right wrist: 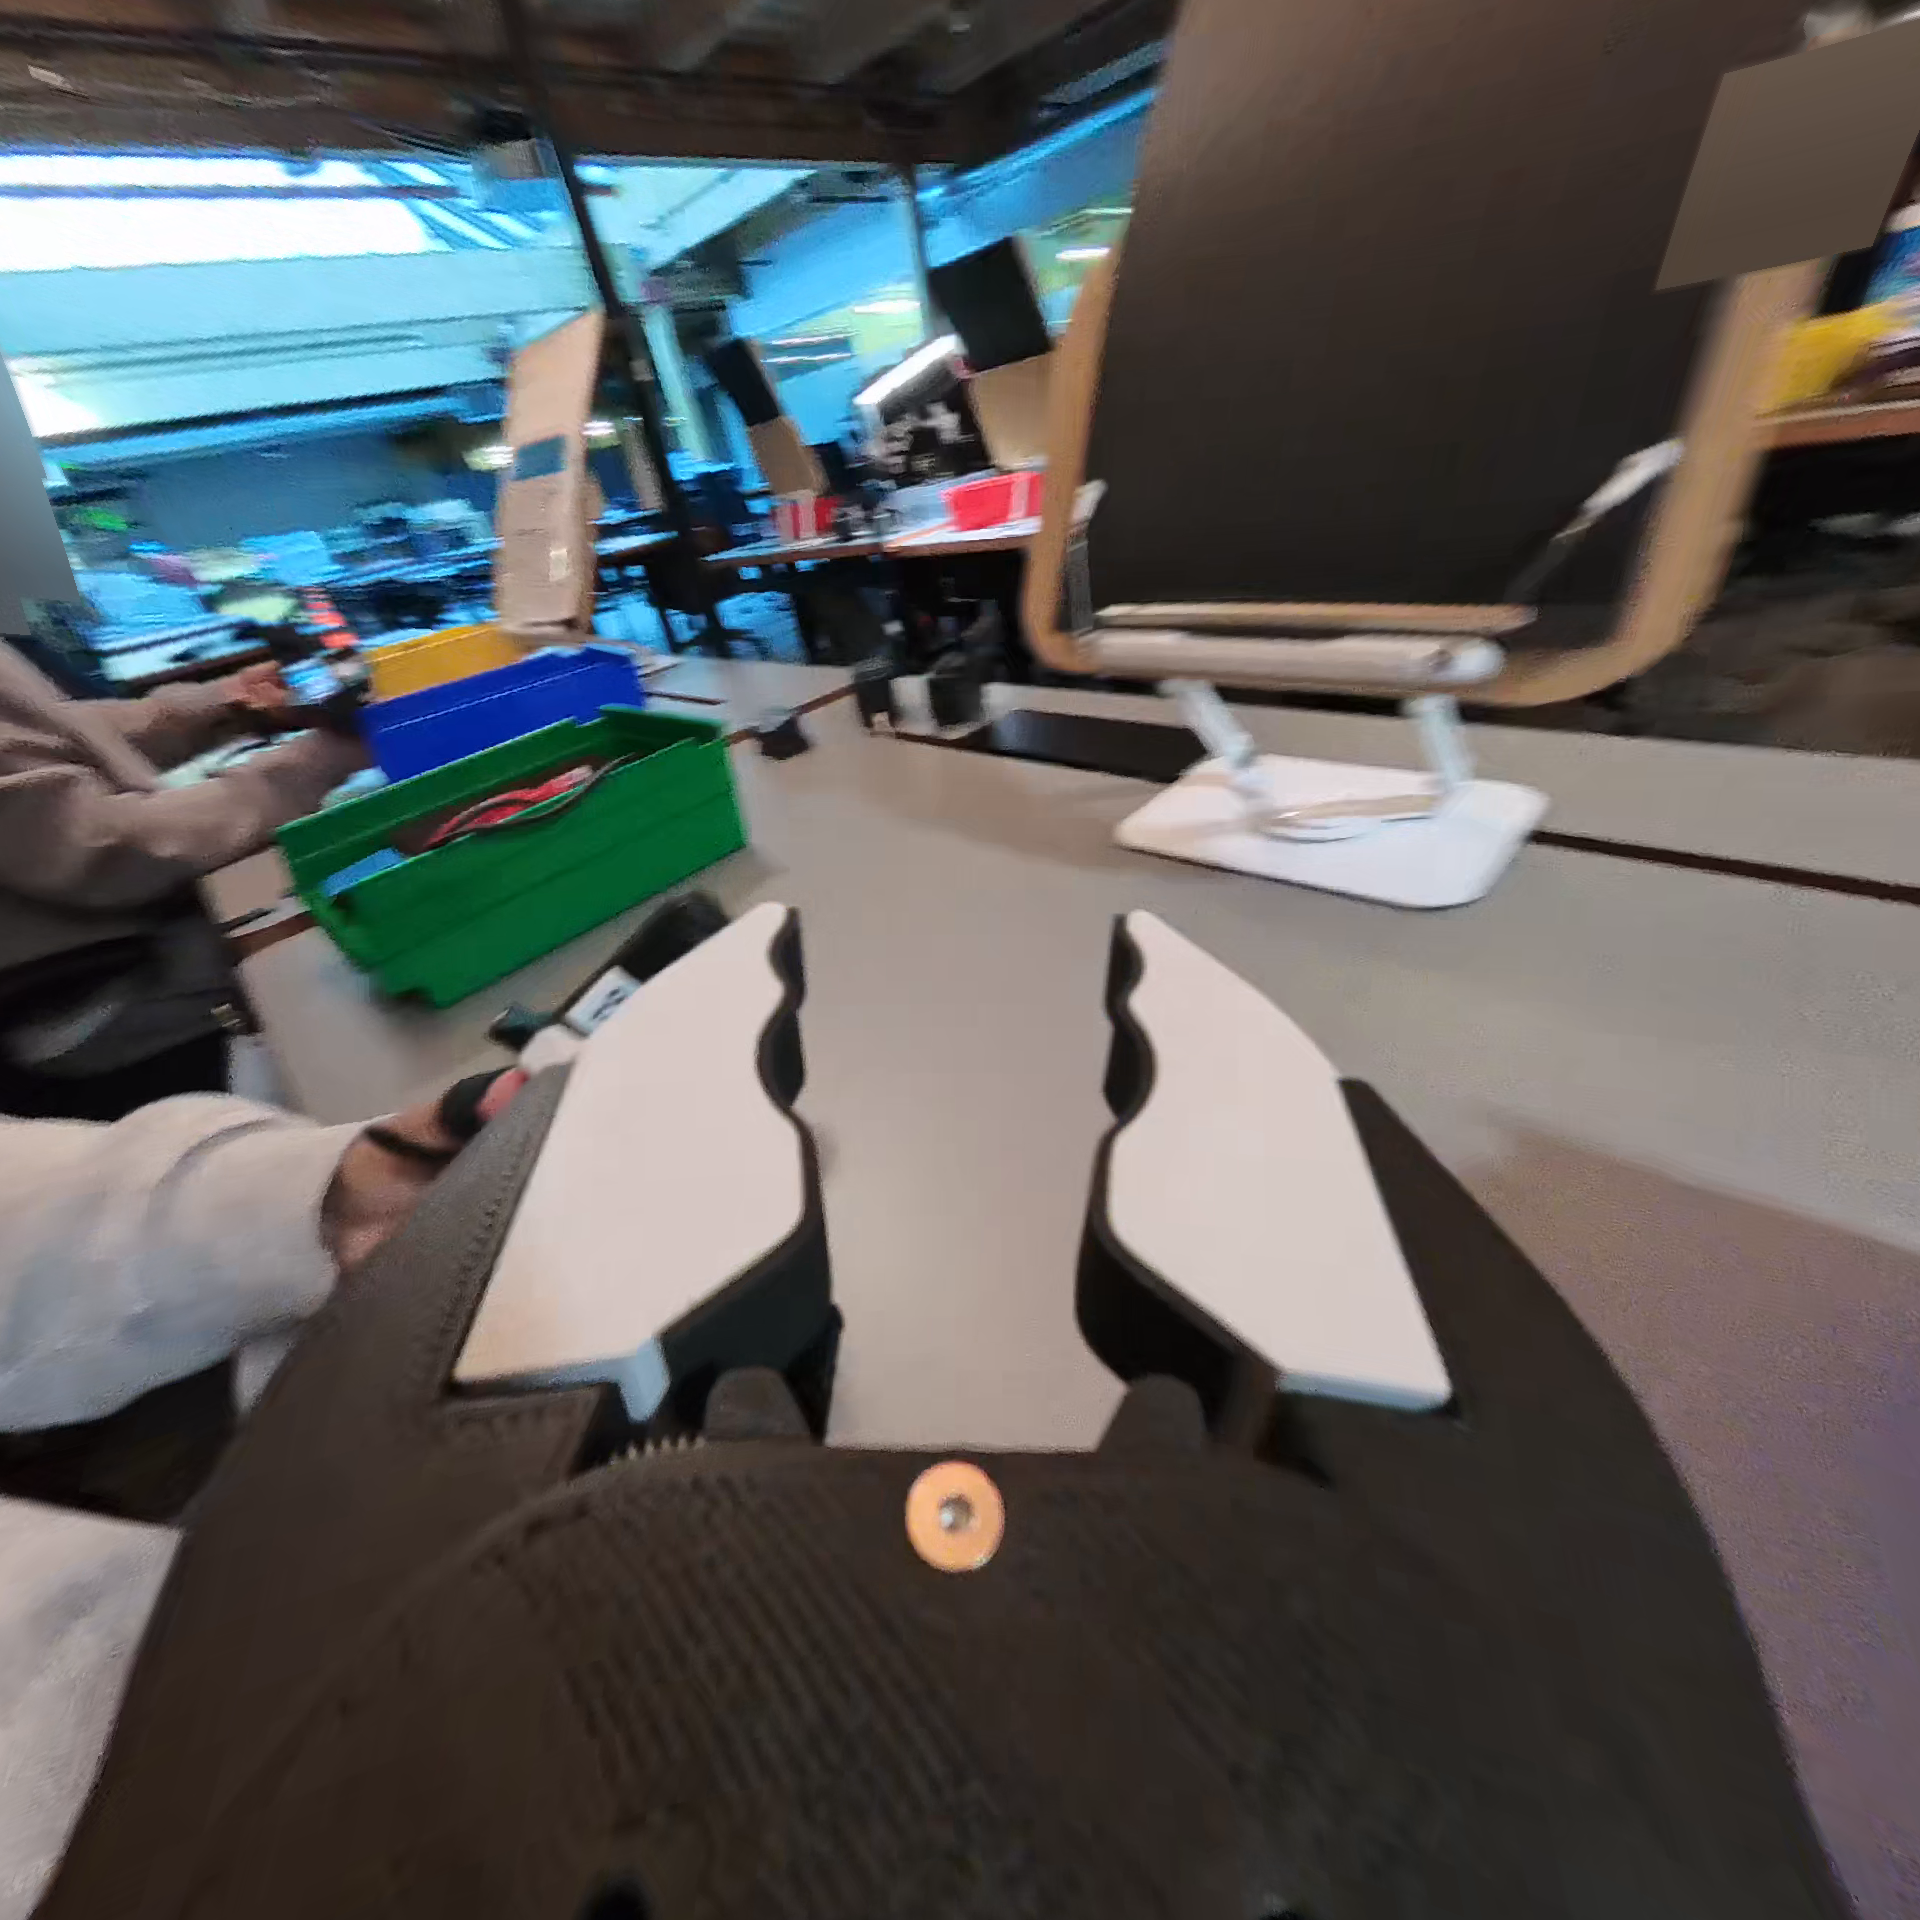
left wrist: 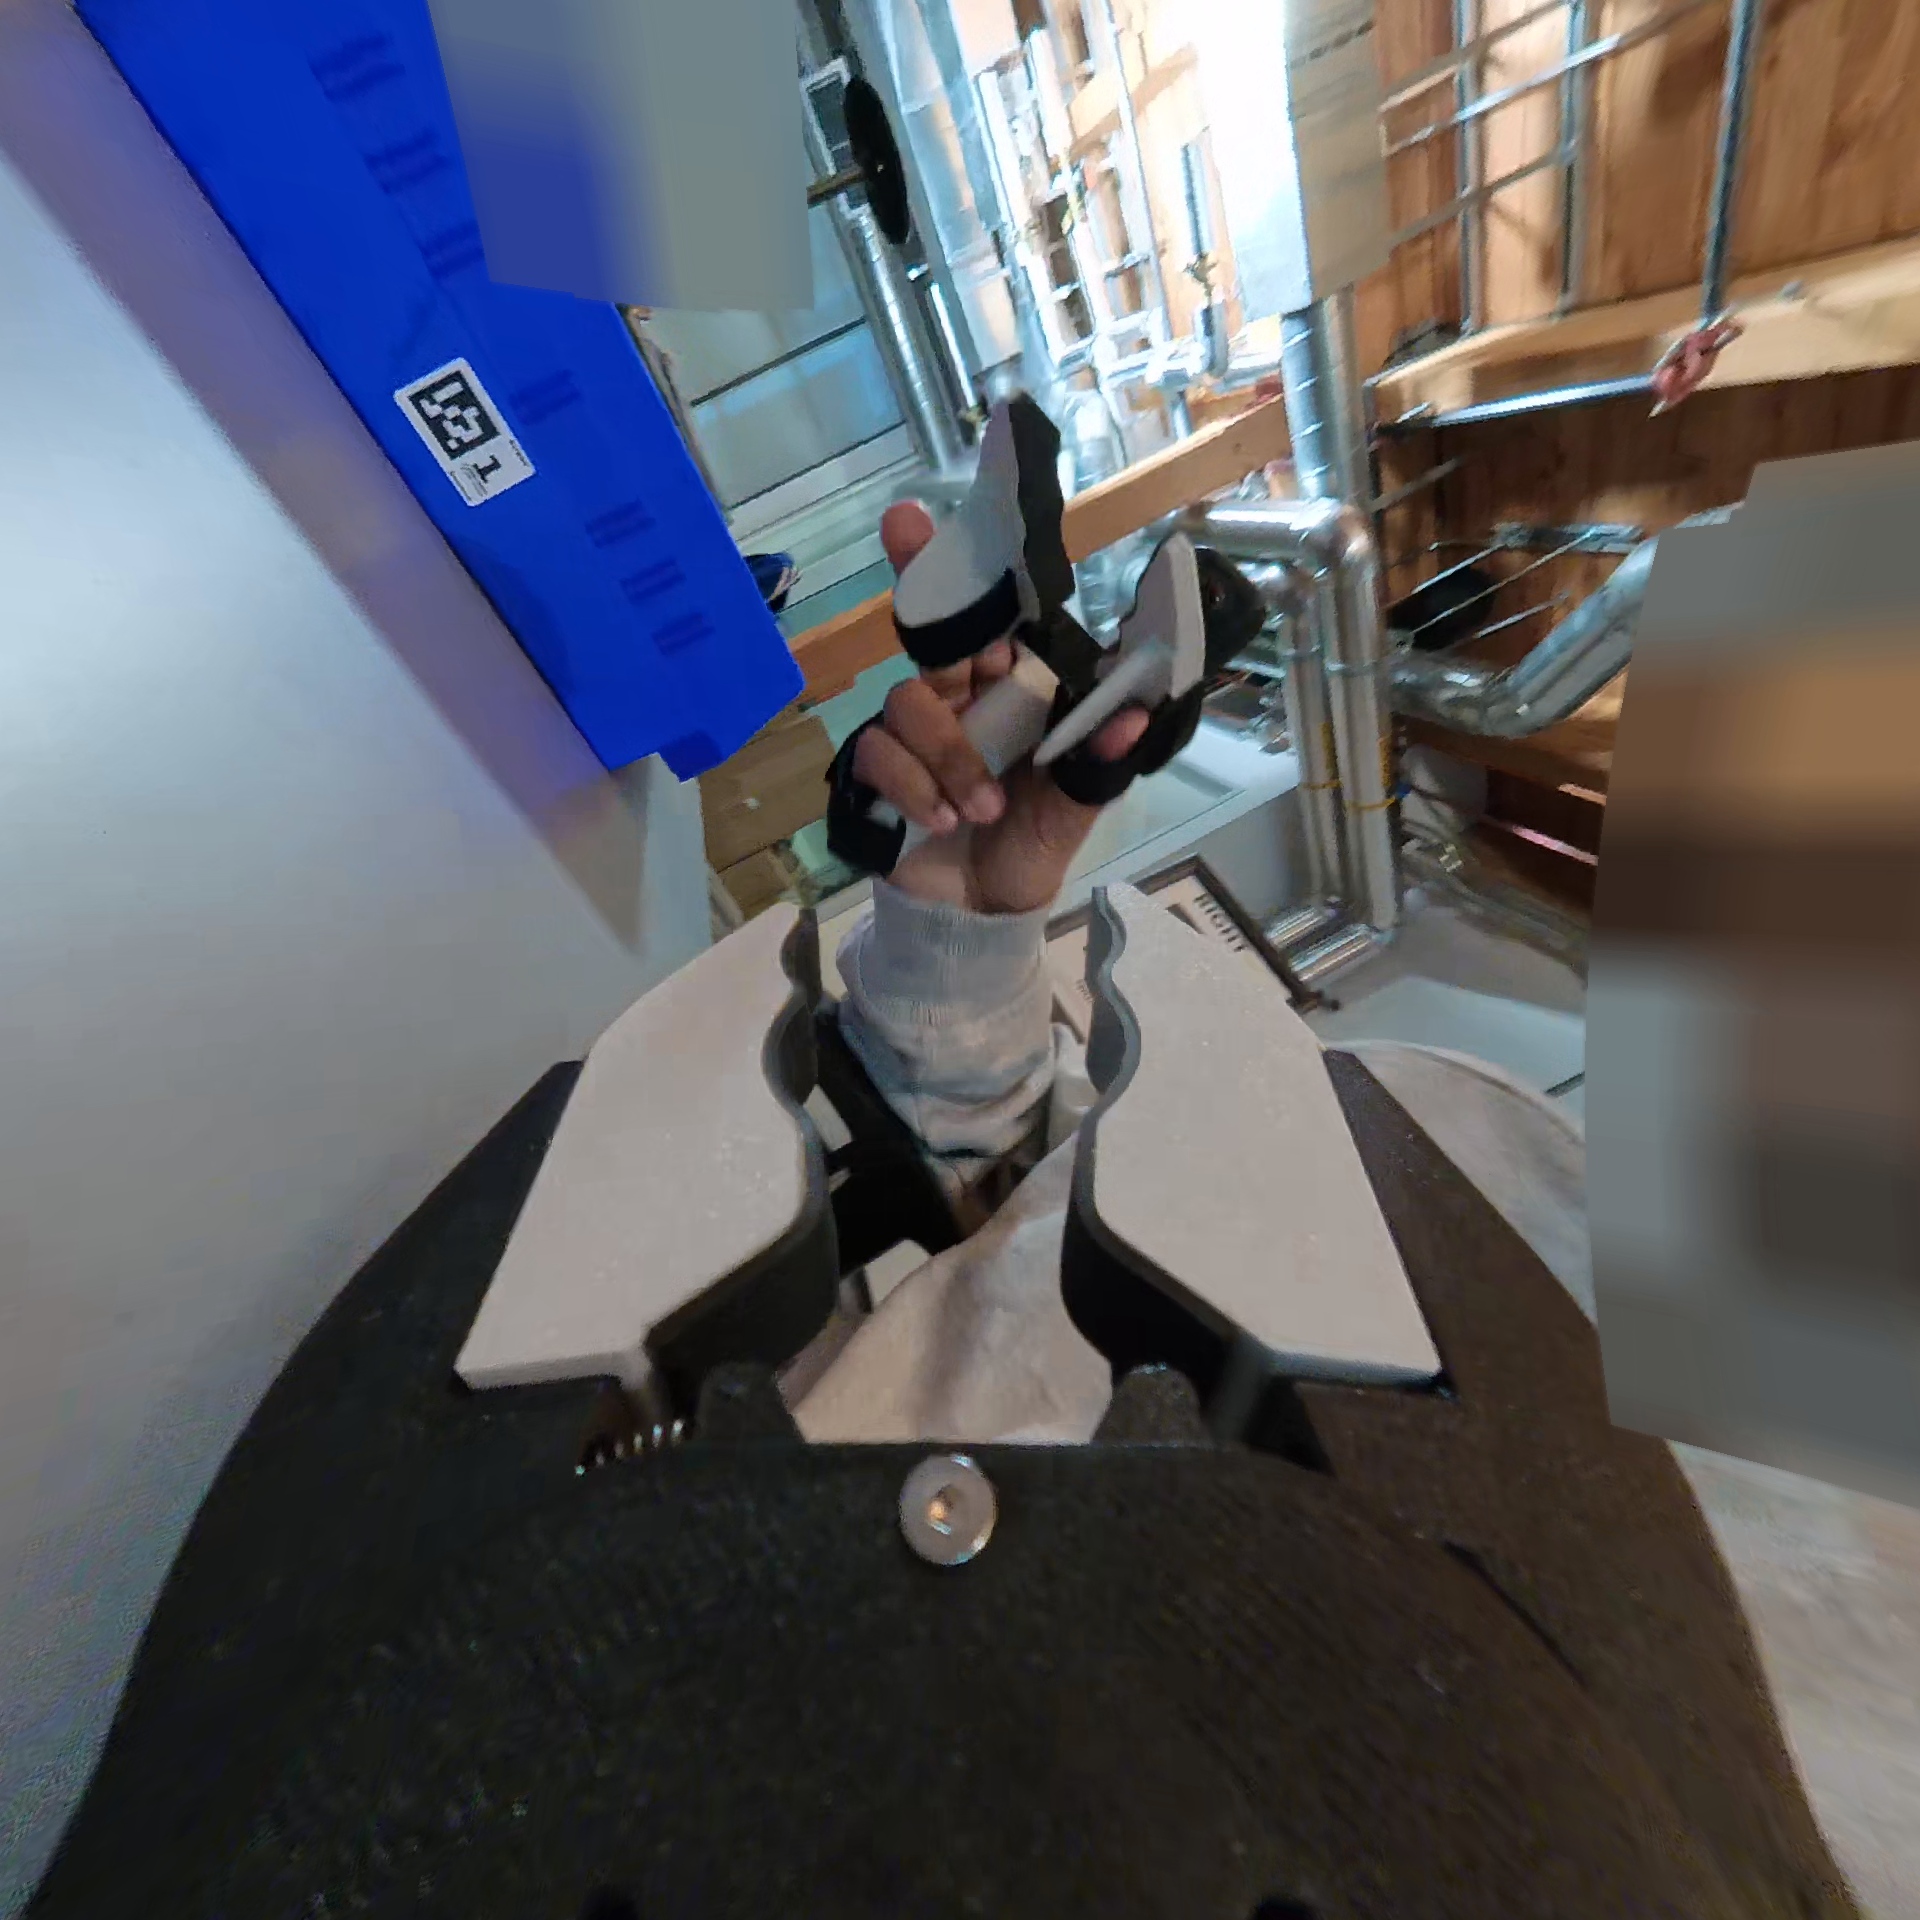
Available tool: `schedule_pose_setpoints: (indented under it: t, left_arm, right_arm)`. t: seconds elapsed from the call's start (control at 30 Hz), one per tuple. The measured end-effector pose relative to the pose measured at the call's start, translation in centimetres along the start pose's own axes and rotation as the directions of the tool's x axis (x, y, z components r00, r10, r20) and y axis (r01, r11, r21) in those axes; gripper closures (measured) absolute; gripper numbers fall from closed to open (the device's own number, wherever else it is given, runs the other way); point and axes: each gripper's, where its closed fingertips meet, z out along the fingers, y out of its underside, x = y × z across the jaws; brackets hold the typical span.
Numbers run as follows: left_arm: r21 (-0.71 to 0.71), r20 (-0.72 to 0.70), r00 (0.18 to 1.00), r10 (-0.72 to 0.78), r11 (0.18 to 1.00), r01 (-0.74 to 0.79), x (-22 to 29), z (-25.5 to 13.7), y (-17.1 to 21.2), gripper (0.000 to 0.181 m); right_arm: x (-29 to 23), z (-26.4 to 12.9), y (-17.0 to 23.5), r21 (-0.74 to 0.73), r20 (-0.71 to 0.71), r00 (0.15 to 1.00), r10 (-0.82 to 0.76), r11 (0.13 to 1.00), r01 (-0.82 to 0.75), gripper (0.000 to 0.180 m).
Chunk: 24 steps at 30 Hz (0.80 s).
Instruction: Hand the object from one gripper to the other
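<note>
My left gripper (left wrist: 951, 920) is open and empty, tilted upward, with a grey sleeve showing between its fingers. Beyond it a hand (left wrist: 966, 790) holds my right gripper (left wrist: 1096, 483) up in the air, jaws apart with nothing between them. In the right wrist view my right gripper (right wrist: 956, 920) is open and empty over the grey table (right wrist: 966, 862). A sleeved hand with a black strap (right wrist: 416, 1143) sits at its left, next to a black and white piece (right wrist: 634, 971) that I cannot identify. No object to hand over shows in either view.
A blue bin (left wrist: 488, 416) hangs close at the upper left of the left wrist view. On the table stand a green bin (right wrist: 520, 852), a blue bin (right wrist: 499, 707), a yellow bin (right wrist: 436, 649) and a white stand (right wrist: 1340, 821) carrying a dark screen. Another person's arm (right wrist: 125, 800) is at the left.
</note>
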Motion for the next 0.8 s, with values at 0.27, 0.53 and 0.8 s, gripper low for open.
schedule_pose_setpoints:
  t: [0.27,0.53,0.8]
  left_arm:
    - [-0.133,0.108,0.982,0.152,0.982,-0.137,-0.8,0.3,1.5,0.130]
    - [-0.148,0.457,0.732,0.506,0.855,-0.498,0.5,-5.0,-5.0,0.136]
    - [-0.219,0.913,0.090,0.398,0.663,-0.716,13.3,-27.5,-14.0,0.142]
  right_arm:
    - [-1.3,3.0,7.7,-0.145,0.037,0.986,-0.164,0.975,0.168,0.168]
    - [-1.9,3.1,9.9,-0.224,0.116,0.993,0.020,0.974,0.006,0.163]
    - [-3.0,2.9,10.6,-0.257,0.190,0.980,-0.058,0.961,0.106,0.162]
